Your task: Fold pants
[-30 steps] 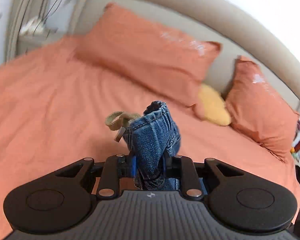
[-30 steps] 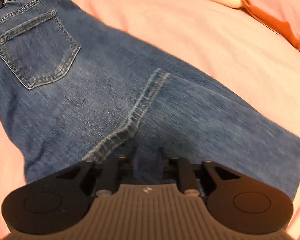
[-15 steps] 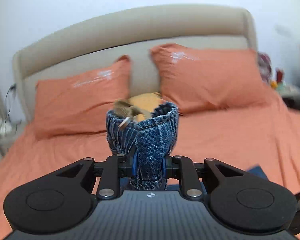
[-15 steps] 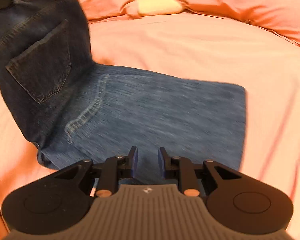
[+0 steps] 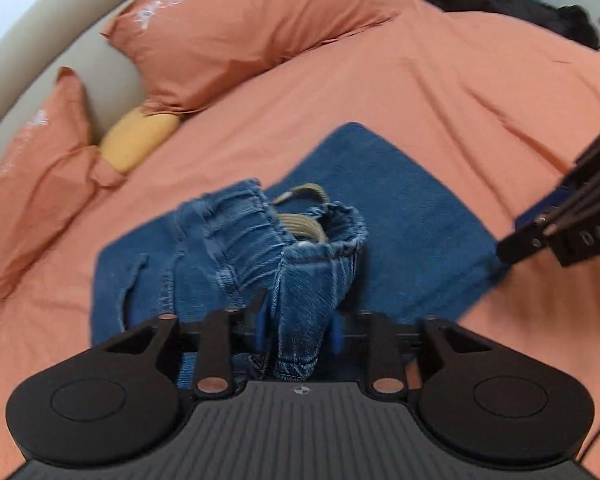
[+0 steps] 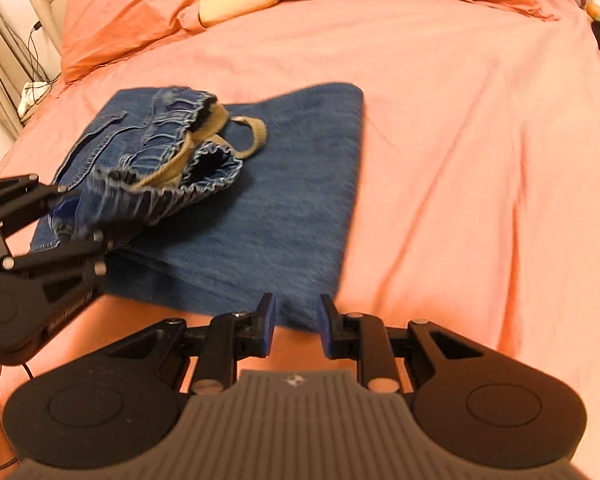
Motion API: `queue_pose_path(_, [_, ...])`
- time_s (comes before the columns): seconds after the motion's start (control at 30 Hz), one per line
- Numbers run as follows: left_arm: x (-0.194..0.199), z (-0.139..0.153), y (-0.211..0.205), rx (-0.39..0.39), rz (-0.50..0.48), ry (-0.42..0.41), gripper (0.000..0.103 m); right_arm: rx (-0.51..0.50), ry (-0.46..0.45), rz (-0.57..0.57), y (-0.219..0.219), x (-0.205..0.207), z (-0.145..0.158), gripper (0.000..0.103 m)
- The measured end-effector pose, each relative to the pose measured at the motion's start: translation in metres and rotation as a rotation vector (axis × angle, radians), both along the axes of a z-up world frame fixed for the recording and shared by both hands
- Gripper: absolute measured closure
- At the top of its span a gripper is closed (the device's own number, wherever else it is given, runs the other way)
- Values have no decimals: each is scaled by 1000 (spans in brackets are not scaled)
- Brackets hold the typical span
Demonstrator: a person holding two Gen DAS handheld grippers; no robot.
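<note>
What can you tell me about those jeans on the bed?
The jeans are blue denim with an elastic waistband and tan drawstring. They lie folded on the orange bed, waist end bunched on top. The left gripper, jaws just opening, has the waistband between its fingers. The right gripper is open at the near edge.

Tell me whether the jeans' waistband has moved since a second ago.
Yes. The waistband, once raised against the pillows, now lies down on the folded legs; the left gripper has just been opening.
</note>
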State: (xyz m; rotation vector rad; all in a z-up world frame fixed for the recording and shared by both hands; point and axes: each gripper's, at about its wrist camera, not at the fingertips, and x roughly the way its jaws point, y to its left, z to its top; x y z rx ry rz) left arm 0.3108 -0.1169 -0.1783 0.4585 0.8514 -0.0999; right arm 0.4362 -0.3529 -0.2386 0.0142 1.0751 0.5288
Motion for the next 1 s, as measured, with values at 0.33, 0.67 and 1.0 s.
queue_pose_path(0.33, [-19, 36, 79, -166, -95, 45, 27, 93, -20, 57, 27, 0, 31, 83])
queue_pose_path(0.67, [-41, -3, 174, -56, -54, 120, 27, 213, 29, 19, 97, 46, 57, 73])
queue_pose_path(1.0, [-49, -20, 198, -99, -122, 138, 22, 172, 178, -88, 133, 86, 9, 62])
